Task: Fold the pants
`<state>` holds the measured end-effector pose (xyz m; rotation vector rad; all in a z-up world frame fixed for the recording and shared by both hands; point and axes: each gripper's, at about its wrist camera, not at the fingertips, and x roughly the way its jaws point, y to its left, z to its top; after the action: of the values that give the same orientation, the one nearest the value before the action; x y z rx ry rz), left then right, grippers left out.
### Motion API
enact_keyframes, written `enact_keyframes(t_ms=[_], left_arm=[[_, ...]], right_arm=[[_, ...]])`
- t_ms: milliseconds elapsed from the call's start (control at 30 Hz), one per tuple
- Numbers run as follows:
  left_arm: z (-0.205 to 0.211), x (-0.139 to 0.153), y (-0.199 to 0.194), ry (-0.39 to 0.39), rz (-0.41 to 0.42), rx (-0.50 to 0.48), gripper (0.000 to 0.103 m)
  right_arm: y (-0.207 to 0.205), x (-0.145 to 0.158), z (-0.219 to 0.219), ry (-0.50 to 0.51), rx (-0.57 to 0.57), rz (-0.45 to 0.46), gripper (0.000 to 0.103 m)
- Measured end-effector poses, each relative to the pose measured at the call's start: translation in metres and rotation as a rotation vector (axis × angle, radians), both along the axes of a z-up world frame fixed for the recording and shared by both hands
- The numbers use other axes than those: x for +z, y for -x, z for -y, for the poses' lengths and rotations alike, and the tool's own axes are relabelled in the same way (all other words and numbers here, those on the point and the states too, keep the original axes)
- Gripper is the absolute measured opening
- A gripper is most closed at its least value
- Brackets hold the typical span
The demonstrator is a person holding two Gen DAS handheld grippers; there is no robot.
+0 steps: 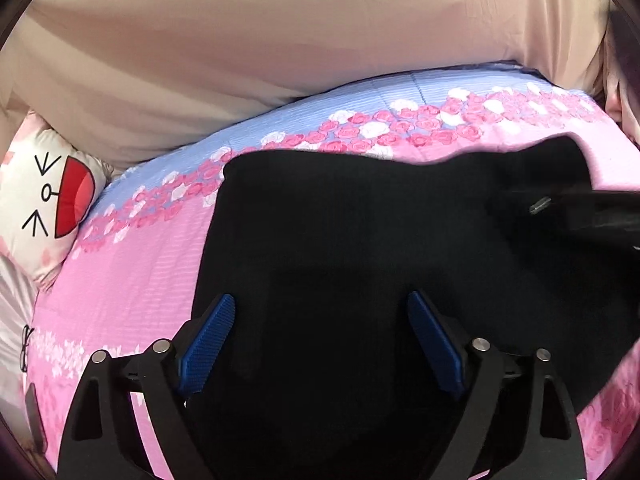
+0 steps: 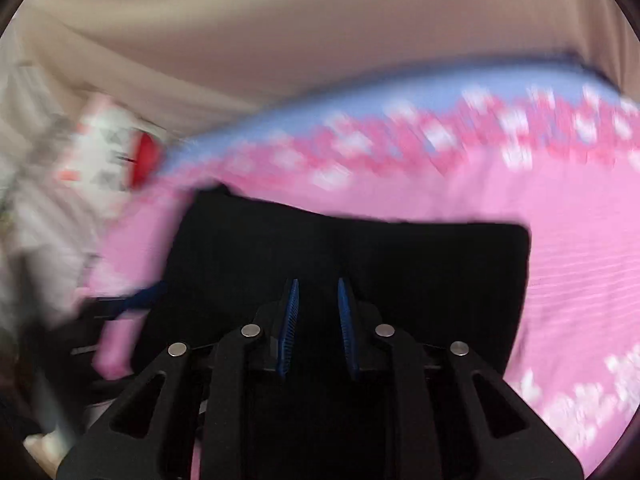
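Observation:
The black pants (image 1: 360, 248) lie in a folded block on the pink floral bedspread (image 1: 132, 280). My left gripper (image 1: 320, 312) hovers over the near left part of the pants with its blue pads wide apart and nothing between them. My right gripper (image 2: 318, 292) is above the near middle of the pants (image 2: 400, 272); its pads stand close with a narrow gap, and the blurred view does not show cloth between them. The right gripper also shows as a dark bar at the right edge of the left wrist view (image 1: 580, 208).
A white cartoon-face pillow (image 1: 48, 200) lies at the left end of the bed. A beige curtain or sheet (image 1: 280, 32) hangs behind the bed. The bedspread has a blue band with pink and white roses (image 1: 360, 120) along its far edge.

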<state>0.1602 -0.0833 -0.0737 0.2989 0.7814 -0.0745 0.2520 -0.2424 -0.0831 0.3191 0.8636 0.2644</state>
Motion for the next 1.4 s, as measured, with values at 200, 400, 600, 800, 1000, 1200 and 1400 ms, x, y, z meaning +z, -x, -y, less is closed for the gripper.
enact_keyframes(t_ms=[200, 400, 600, 800, 1000, 1200, 1400], left_arm=[[-0.05, 0.012, -0.027, 0.104, -0.052, 0.048, 0.088], [-0.143, 0.052, 0.032, 0.261, 0.007, 0.135, 0.087], [-0.12, 0.008, 0.089, 0.095, -0.032, 0.053, 0.087], [-0.108, -0.012, 0.091, -0.006, -0.014, 0.06, 0.087], [-0.11, -0.011, 0.048, 0.035, -0.025, 0.091, 0.088], [-0.107, -0.01, 0.038, 0.235, -0.145, -0.016, 0.014], [-0.121, 0.012, 0.07, 0.285, -0.167, -0.063, 0.012]], right_arm=[[0.067, 0.04, 0.037, -0.025, -0.112, 0.095, 0.03], [0.183, 0.035, 0.03, 0.357, -0.159, 0.175, 0.081], [0.178, -0.005, -0.016, 0.532, -0.086, 0.107, 0.063], [0.157, -0.015, -0.027, 0.551, -0.116, 0.077, 0.062], [0.14, -0.02, -0.015, 0.439, -0.187, 0.023, 0.062], [0.135, -0.007, -0.014, 0.32, -0.164, 0.025, 0.019], [0.175, 0.023, 0.002, 0.232, -0.175, 0.057, 0.014]])
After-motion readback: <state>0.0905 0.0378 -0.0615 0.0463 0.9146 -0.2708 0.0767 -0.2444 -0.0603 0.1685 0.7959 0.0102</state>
